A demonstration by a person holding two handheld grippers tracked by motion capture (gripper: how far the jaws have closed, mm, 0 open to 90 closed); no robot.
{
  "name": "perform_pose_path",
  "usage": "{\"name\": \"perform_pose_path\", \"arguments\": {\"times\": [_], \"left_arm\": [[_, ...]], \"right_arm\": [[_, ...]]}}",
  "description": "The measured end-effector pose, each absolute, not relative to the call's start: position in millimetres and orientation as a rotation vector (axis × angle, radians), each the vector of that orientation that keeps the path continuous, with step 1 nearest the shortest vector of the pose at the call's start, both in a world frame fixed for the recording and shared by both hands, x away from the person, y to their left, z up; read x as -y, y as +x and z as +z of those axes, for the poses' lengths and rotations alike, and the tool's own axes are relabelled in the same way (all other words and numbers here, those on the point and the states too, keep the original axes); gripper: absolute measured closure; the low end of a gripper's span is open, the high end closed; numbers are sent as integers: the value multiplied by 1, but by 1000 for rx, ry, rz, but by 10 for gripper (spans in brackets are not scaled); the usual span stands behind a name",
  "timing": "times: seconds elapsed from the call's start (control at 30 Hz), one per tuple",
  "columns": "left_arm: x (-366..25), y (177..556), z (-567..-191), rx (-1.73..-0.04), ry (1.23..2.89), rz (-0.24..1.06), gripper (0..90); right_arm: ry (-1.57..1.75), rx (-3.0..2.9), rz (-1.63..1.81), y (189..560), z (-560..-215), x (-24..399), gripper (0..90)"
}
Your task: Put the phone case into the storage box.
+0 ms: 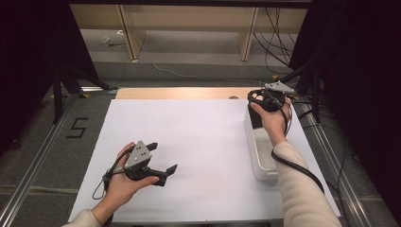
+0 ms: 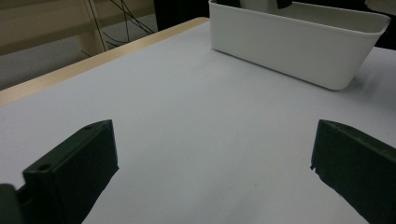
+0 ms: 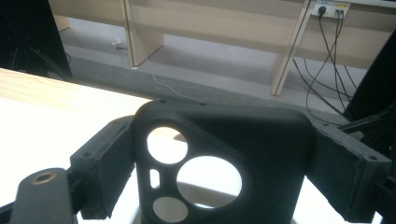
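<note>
Black and close to the lens, a phone case (image 3: 224, 163) with round camera cut-outs sat pinched between the jaws of the right gripper (image 3: 229, 172), taking up the lower middle of the right gripper view. In the high view the same case (image 1: 258, 97) hung at the upper right, held by the right gripper (image 1: 270, 97) above the far end of a white bin (image 1: 259, 158) that ran down the right side of the frame. A pale rim of that bin showed through the cut-outs, so the case was over the opening, not yet inside it.

Further out, the left gripper (image 1: 161, 158) rested low at the lower left of the high view, its jaws spread wide and holding nothing, above the white table cover (image 1: 198, 142). From its own camera the bin (image 2: 299, 51) stood at the upper right, well apart.

My judgement: the jaws bore on the case's thin, flexible side walls, so it could bow and spring loose. Released too high or off-centre, it could strike the rim and bounce onto the cover, or off the table's far edge just beyond.
</note>
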State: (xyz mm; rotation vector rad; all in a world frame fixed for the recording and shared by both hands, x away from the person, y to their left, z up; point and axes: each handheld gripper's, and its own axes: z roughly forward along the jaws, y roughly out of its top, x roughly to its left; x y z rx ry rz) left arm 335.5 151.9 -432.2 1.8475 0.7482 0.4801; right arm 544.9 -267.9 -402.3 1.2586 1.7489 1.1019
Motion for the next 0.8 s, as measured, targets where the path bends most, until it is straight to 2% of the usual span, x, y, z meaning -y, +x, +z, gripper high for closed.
{"name": "perform_pose_path", "arguments": {"times": [0.5,0.8], "left_arm": [[-152,335,-432,-751,1846,477,0],[-152,335,-432,-751,1846,477,0]], "right_arm": [[1262,-1740,1119,549,-406,271,141],[1284,-1742,1102,550,-410,272,14]]}}
